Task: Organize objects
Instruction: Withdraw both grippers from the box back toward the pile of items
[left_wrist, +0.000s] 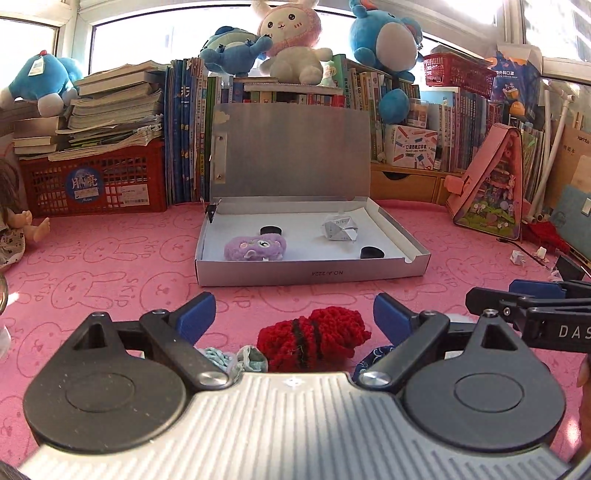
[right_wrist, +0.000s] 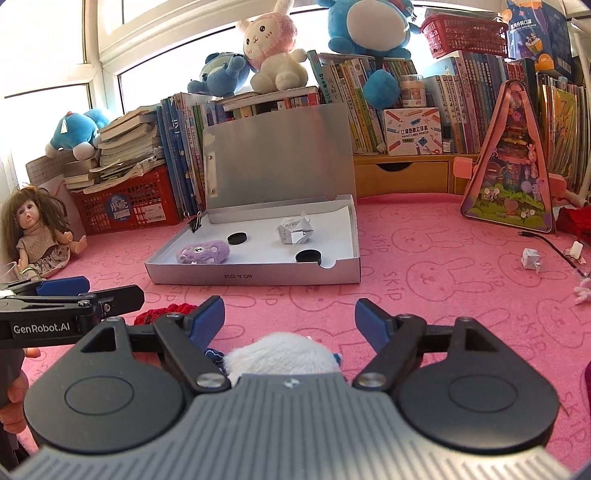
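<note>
I'm at the pick-up step, short of the open box (left_wrist: 312, 273). My left gripper (left_wrist: 294, 314) has its jaws apart around the red knitted piece (left_wrist: 314, 341), my right gripper (right_wrist: 290, 319) gapes over a white fluffy toy (right_wrist: 282, 350); next, I'd say, close squarely, then carry boxward.

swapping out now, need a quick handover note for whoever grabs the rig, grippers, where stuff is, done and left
Left gripper: open, nothing gripped; red knitted piece lies on the pink mat between its fingers.
Right gripper: open, nothing gripped; white fluffy toy lies just under it.
Open grey box ahead on the pink mat.
Done: purple plush, folded paper piece and two black discs are in the box.
Left, probably: the red piece, white toy, and small paper bits at the mat's right side.
</note>
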